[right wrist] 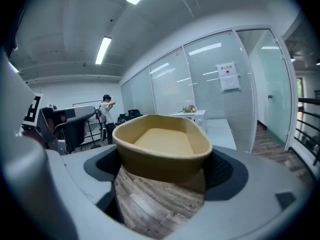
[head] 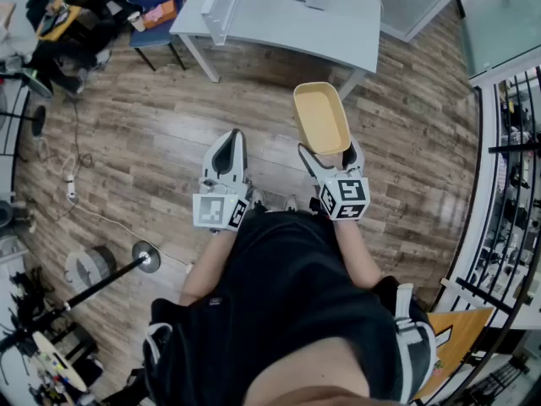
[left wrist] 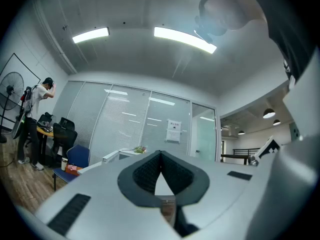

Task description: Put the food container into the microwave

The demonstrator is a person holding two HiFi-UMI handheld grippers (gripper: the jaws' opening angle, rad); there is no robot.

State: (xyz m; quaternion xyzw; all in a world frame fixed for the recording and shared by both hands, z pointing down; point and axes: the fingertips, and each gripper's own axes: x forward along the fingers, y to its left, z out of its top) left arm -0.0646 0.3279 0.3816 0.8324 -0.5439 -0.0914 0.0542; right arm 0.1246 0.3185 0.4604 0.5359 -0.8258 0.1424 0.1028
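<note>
A tan, empty food container (head: 320, 117) is held above the wooden floor, with my right gripper (head: 330, 152) shut on its near end. In the right gripper view the food container (right wrist: 162, 146) sits level between the grey pads (right wrist: 225, 171). My left gripper (head: 229, 142) hangs beside it to the left, shut with nothing in it. In the left gripper view the left gripper (left wrist: 160, 158) shows its dark pads meeting at the tip. A white box (right wrist: 196, 116) stands on the far table; I cannot tell whether it is the microwave.
A white table (head: 338, 36) stands ahead, with a blue chair (head: 156, 11) to its left. A black railing (head: 507, 167) runs along the right. A stand with a round base (head: 127, 269) and a cable (head: 72, 184) lie on the floor at left. A person (left wrist: 35, 119) stands far off.
</note>
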